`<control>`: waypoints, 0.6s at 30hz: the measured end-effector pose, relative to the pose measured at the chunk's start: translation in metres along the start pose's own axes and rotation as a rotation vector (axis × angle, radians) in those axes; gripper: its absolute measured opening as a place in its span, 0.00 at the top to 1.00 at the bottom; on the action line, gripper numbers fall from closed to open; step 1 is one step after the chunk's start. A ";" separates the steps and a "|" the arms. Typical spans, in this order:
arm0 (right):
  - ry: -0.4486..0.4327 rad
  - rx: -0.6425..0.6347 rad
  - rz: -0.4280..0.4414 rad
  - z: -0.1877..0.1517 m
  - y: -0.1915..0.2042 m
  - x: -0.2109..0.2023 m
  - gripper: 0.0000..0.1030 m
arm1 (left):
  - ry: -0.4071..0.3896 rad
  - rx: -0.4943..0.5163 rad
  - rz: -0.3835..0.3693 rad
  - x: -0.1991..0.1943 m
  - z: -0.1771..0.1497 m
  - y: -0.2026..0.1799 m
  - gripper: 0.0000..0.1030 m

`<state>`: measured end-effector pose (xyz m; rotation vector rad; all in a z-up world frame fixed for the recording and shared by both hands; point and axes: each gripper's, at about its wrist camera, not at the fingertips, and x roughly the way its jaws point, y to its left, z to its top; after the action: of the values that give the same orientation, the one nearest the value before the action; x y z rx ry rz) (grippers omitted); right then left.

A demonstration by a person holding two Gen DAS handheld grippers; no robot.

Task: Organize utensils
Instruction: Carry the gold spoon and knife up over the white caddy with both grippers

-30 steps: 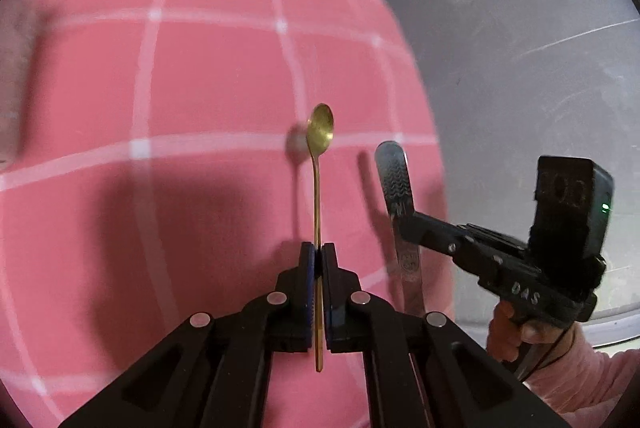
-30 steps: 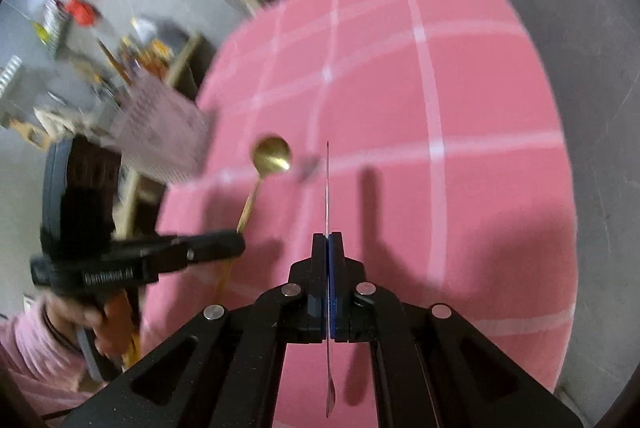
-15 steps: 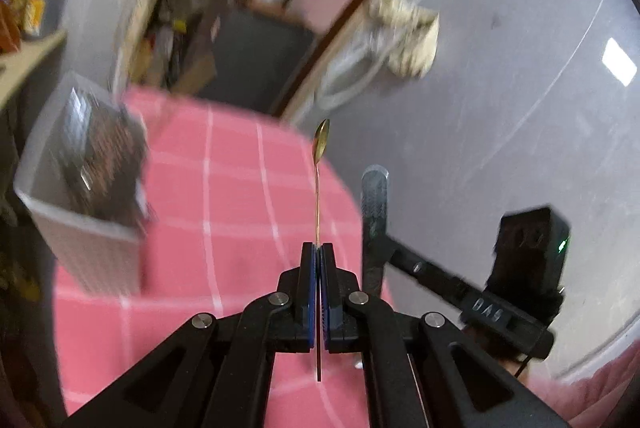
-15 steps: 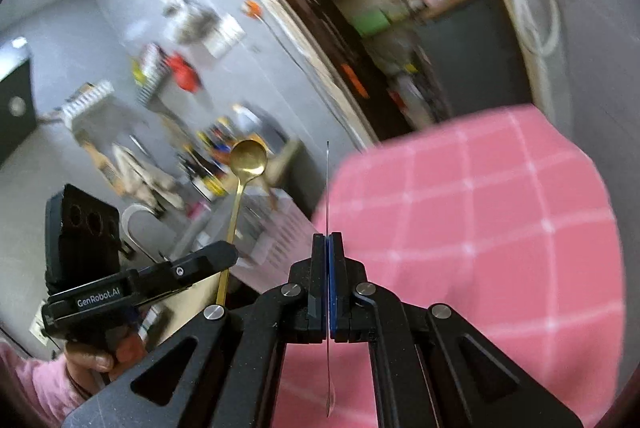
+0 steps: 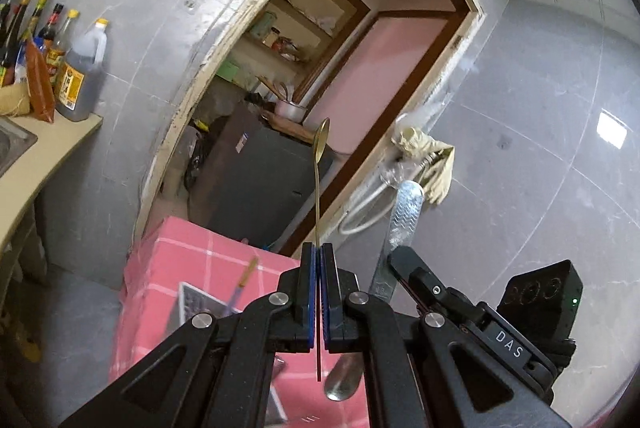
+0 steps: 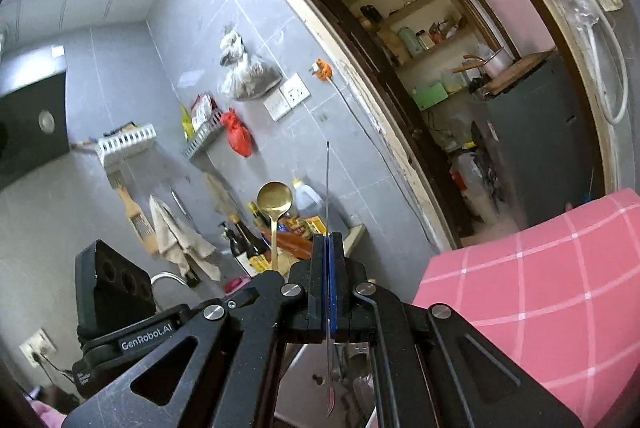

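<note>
My left gripper [image 5: 319, 260] is shut on a thin gold spoon [image 5: 320, 148], held upright with its bowl up; it also shows in the right wrist view [image 6: 274, 198]. My right gripper [image 6: 327, 248] is shut on a silver spoon [image 5: 402, 216], held upright with its patterned handle up and its bowl [image 5: 344, 376] hanging below the jaws. In the right wrist view the silver spoon [image 6: 327, 188] is seen edge-on. Both grippers are raised side by side above the pink checked table [image 5: 192, 260]. A grey utensil holder [image 5: 200, 304] stands on the table, partly hidden by my left gripper.
A purple-handled utensil [image 5: 242, 284] sticks out of the holder. A counter with bottles [image 5: 76, 76] is at the left. An open doorway [image 5: 320, 68] with a dark cabinet [image 5: 256, 176] is behind the table. Grey tiled walls surround.
Both grippers have tilted up and risen from looking down at the table to looking across the room, each still holding its spoon. The holder has dropped low in the left wrist view.
</note>
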<state>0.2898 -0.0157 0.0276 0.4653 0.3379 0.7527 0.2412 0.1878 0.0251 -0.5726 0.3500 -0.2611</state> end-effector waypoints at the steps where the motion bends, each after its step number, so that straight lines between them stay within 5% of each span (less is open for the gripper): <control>1: 0.005 -0.002 -0.006 -0.003 0.000 0.004 0.99 | -0.002 -0.003 -0.001 0.003 -0.003 0.005 0.98; 18: 0.108 -0.073 -0.066 -0.047 -0.011 0.019 0.99 | 0.006 0.136 0.028 -0.004 -0.043 0.022 0.98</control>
<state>0.2875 0.0039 -0.0204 0.3440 0.4235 0.7247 0.2236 0.1858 -0.0202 -0.4332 0.3434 -0.2579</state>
